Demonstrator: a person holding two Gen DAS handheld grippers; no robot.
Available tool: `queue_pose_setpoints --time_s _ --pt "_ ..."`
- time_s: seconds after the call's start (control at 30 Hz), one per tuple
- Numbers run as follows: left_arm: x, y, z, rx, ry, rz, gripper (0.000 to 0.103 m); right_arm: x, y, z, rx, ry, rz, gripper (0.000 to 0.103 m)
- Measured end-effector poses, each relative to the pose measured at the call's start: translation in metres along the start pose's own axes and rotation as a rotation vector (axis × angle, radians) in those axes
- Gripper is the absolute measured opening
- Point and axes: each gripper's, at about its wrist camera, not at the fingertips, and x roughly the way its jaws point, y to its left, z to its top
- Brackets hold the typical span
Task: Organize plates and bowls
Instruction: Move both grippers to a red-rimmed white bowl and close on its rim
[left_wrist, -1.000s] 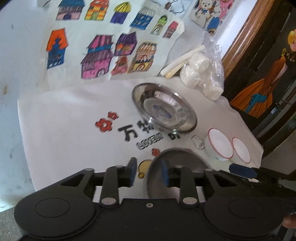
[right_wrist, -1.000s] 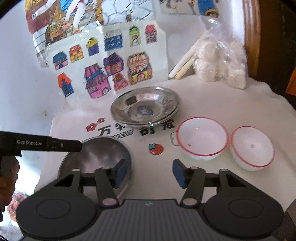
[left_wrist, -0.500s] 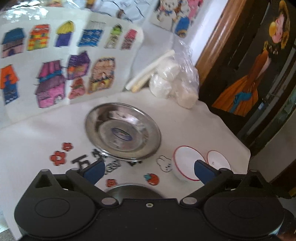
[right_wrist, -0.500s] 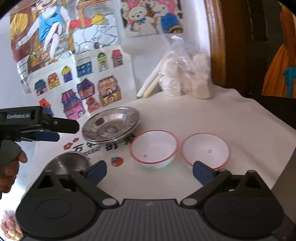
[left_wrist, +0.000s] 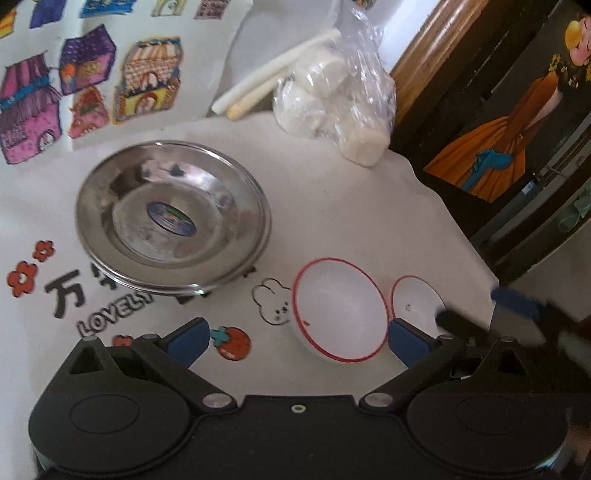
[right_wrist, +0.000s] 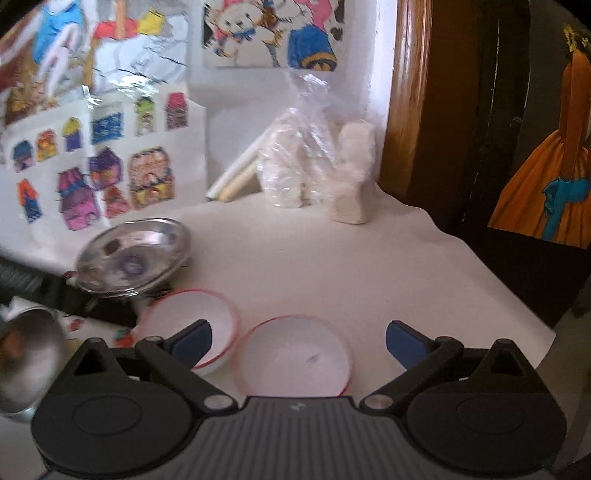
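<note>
Tongs on both sides now stand wide open and hold nothing: a second ago your left tongs (left_wrist: 295, 341) were narrowed over the loose steel plate, and they have since spread and swung right. That plate (right_wrist: 26, 362) lies on the table at the near left, seen only in the right wrist view, apart from the stacked steel plates (left_wrist: 173, 216) further back on the printed tablecloth (left_wrist: 351, 206). Your right tongs (right_wrist: 297, 343) have dropped low, and the right red-rimmed bowl (right_wrist: 295, 356) sits between their blue pads, untouched. The left red-rimmed bowl (left_wrist: 338, 317) stands just beside it, in front of your left tongs. This suggests you have turned from the plates to the bowls; nesting one in the other looks like the step in hand. The loose plate is not yet on the stack.
</note>
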Motion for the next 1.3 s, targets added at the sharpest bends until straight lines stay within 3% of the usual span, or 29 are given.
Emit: queue_pose_setpoints --time_s 0.17,0.33,0.5,0.6,0.77,0.93,1.2,1.3 --pt "0.008 -0.005 -0.005 0.003 0.018 -0.025 0.102 0.029 -0.019 0.021 -0.007 0.040 0.117 0.092" --pt "0.009 -0.005 -0.005 -0.011 0.006 -0.025 0.101 0.048 -0.007 0.032 -0.098 0.088 0.244 0.083" --pt "0.011 -0.008 -0.005 0.009 0.009 -0.032 0.091 0.068 0.013 0.038 -0.184 0.161 0.260 0.070" --pt "0.013 -0.010 -0.008 0.036 0.010 -0.038 0.087 0.082 0.021 0.039 -0.213 0.202 0.267 0.054" --pt "0.015 -0.011 -0.008 0.032 0.023 -0.060 0.069 0.092 0.026 0.039 -0.226 0.227 0.294 0.031" --pt "0.019 -0.011 -0.006 0.037 0.034 -0.073 0.049 0.096 0.027 0.037 -0.230 0.247 0.305 0.025" --pt "0.021 -0.009 -0.003 0.023 0.033 -0.068 0.039 0.099 0.028 0.031 -0.235 0.264 0.305 0.023" --pt "0.021 -0.006 -0.003 0.019 0.034 -0.055 0.031 0.099 0.031 0.030 -0.238 0.268 0.316 0.013"
